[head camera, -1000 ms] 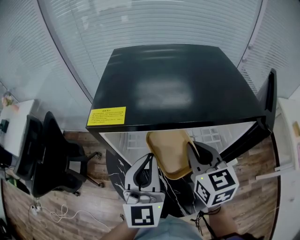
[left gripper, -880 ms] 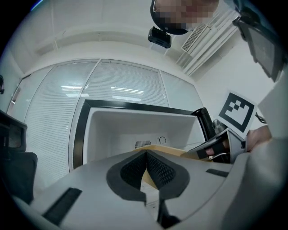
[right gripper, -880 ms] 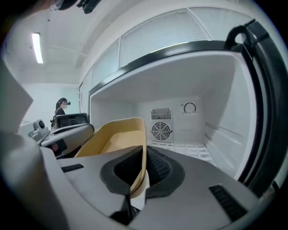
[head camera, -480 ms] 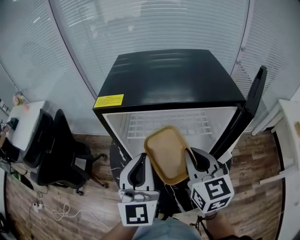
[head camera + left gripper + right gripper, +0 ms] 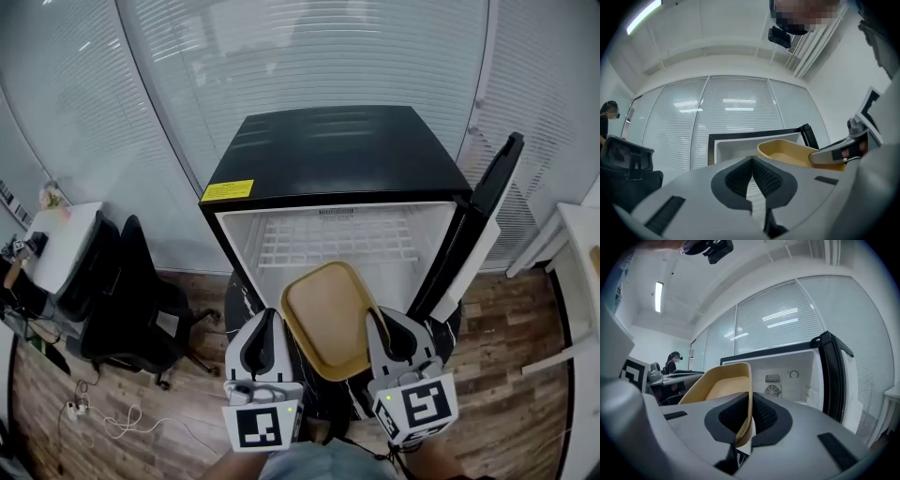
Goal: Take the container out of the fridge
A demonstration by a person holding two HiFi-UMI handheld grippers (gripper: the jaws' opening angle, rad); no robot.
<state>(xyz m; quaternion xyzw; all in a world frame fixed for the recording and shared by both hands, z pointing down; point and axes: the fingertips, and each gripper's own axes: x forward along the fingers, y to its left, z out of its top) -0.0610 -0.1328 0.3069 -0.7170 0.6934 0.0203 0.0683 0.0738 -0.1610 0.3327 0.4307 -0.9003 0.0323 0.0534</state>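
The tan, empty container (image 5: 328,314) hangs in front of the open black fridge (image 5: 337,155), outside its white interior. My right gripper (image 5: 382,317) is shut on the container's right rim; in the right gripper view the rim (image 5: 749,394) runs between the pads of the right gripper (image 5: 750,404). Left of the container, my left gripper (image 5: 267,321) is apart from it. Its jaws meet with nothing between them, as the left gripper view (image 5: 752,160) shows, with the container (image 5: 787,150) off to its right.
The fridge door (image 5: 483,220) stands open at the right. A wire shelf (image 5: 333,239) sits inside the fridge. A black office chair (image 5: 141,319) and a desk (image 5: 56,244) are at the left, cables (image 5: 112,427) lie on the wood floor, and a white table (image 5: 581,272) is at the right.
The container has come back out of the fridge toward me with the right gripper on it. Both grippers sit lower and farther from the fridge, and more of its interior shows.
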